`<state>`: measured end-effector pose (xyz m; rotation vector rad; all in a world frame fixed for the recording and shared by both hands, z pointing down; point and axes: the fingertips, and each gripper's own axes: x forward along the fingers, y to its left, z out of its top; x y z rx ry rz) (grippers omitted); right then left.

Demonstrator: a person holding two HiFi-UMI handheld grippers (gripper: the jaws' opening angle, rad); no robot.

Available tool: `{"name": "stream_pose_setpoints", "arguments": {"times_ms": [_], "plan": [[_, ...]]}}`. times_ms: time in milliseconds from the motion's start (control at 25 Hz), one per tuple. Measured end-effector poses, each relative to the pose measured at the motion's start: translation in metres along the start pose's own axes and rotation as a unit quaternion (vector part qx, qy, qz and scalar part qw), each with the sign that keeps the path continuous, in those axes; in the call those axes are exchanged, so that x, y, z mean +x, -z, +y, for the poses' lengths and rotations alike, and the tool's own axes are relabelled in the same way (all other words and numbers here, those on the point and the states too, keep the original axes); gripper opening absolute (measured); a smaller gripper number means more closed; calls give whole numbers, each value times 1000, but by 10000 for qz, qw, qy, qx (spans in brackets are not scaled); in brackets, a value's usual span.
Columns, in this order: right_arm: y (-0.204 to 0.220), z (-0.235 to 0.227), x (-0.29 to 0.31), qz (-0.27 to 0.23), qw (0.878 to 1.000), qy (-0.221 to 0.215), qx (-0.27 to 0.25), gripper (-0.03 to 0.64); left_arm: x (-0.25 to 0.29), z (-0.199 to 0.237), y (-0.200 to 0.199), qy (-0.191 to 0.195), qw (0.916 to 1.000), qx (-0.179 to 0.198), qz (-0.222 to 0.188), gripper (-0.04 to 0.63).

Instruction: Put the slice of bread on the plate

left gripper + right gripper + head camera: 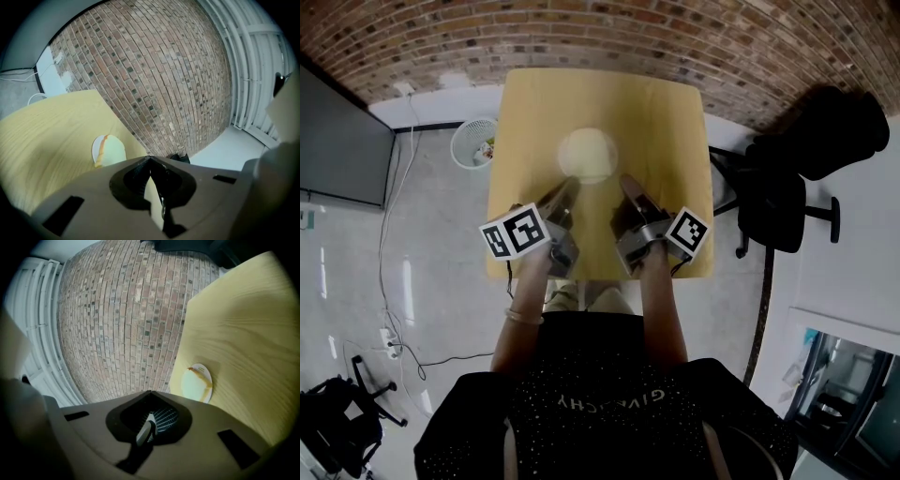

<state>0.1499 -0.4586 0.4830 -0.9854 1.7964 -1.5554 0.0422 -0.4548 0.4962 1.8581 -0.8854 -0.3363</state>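
One square wooden counter (661,112) carries a single white plate (587,156), and the one slice of bread (113,151) lies flat on that plate (95,149), its brown crust showing along one side. In the right gripper view the slice (192,383) covers most of the plate (209,380). The plate sits near the middle of the counter, a little toward the far half and well in from all four edges, with bare wood open on every side of it. Two claws hang over the near half, one to each side of the plate's near rim and apart from it. The left claw (570,187) has its jaws drawn together at the tips with nothing between them. The right claw (626,182) is likewise closed and empty. Open wood lies between the claws and the near edge, where the person's forearms cross it. The counter's far edge runs close to a brick wall (609,33). One white wire basket (475,141) stands on the floor off the far left corner, and one dark office chair (787,192) stands off the right edge. One dark screen (337,141) is on the far left.
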Motion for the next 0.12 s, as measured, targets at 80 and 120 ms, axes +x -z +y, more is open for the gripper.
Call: {"name": "stream_pose_setpoints", "arguments": {"times_ms": [80,120], "plan": [[0,-2,1,-4,10000,6,14,14,0,1,0,10,10000,-10,7,11],[0,-2,2,-6,10000,10,21,14,1,2,-1,14,10000,-15,12,11]]}}
